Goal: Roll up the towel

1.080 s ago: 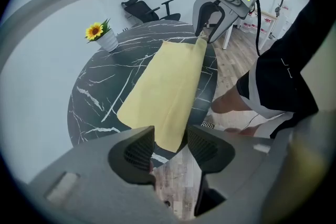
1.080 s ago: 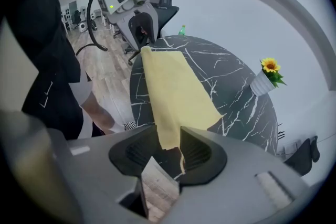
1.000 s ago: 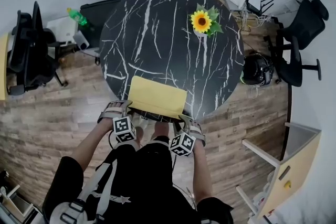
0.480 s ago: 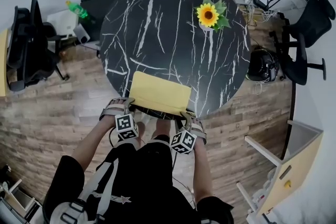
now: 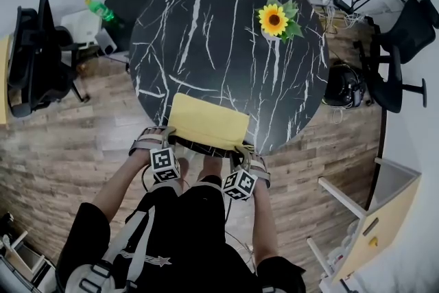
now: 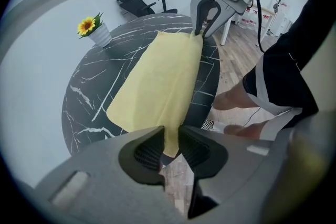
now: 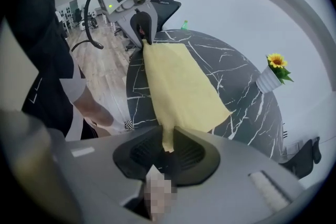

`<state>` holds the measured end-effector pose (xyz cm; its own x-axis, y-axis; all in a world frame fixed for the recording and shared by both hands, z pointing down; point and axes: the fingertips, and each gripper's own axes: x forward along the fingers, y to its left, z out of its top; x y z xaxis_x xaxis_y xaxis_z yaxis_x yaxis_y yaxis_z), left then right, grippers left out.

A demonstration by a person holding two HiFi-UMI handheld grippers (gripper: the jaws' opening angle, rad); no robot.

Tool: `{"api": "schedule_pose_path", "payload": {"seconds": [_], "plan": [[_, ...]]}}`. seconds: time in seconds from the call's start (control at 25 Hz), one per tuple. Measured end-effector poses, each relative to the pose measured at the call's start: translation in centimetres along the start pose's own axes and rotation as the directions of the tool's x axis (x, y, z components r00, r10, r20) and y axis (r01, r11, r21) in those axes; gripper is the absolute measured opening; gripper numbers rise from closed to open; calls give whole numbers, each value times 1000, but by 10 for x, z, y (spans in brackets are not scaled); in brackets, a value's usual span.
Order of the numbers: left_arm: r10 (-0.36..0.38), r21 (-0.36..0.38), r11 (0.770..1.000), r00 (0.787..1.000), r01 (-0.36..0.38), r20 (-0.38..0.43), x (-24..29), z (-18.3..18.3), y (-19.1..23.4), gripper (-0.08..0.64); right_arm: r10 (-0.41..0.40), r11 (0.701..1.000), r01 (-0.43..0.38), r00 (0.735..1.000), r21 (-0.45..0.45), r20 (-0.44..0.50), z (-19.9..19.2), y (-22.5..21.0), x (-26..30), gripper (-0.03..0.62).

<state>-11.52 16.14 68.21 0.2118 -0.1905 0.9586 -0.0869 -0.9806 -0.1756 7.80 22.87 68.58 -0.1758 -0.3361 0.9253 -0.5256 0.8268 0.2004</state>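
A yellow towel (image 5: 208, 123) lies flat at the near edge of the round black marble table (image 5: 206, 31). My left gripper (image 5: 167, 141) is at its near left corner and my right gripper (image 5: 241, 151) at its near right corner, both pointing steeply down. In the left gripper view the towel (image 6: 157, 81) runs away from my left gripper (image 6: 169, 147), whose jaws have just been closing and now pinch the corner. In the right gripper view the right gripper (image 7: 168, 152) has likewise just closed on the other corner of the towel (image 7: 181, 86). Each view shows the opposite gripper (image 6: 206, 23) (image 7: 143, 34) on the far corner.
A sunflower in a white pot (image 5: 274, 20) stands at the table's far right. Black office chairs (image 5: 34, 58) (image 5: 398, 44) flank the table, a green bottle (image 5: 101, 10) sits back left, and a white shelf unit (image 5: 370, 216) stands at the right on the wooden floor.
Both grippers stay at the towel's near corners. The towel has not moved. The head view has shifted slightly.
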Motion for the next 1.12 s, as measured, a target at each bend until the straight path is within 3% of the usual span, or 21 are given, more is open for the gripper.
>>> {"api": "schedule_pose_path", "payload": {"seconds": [0.4,0.72,1.12], "plan": [[8,24,1000,1000,-8,-1,-4,-3,-4,49,-5,1000,5,1000,-4,-8,0,3,-3,40],[-58,52,997,998,59,-14,-8,-11,-28,46,76,997,-76,997,-18,-27,-6,32,-12,38],[-73,36,997,997,74,-40,-12,-9,-19,51,103,994,-101,994,32,-44,-5,30,-12,41]]}}
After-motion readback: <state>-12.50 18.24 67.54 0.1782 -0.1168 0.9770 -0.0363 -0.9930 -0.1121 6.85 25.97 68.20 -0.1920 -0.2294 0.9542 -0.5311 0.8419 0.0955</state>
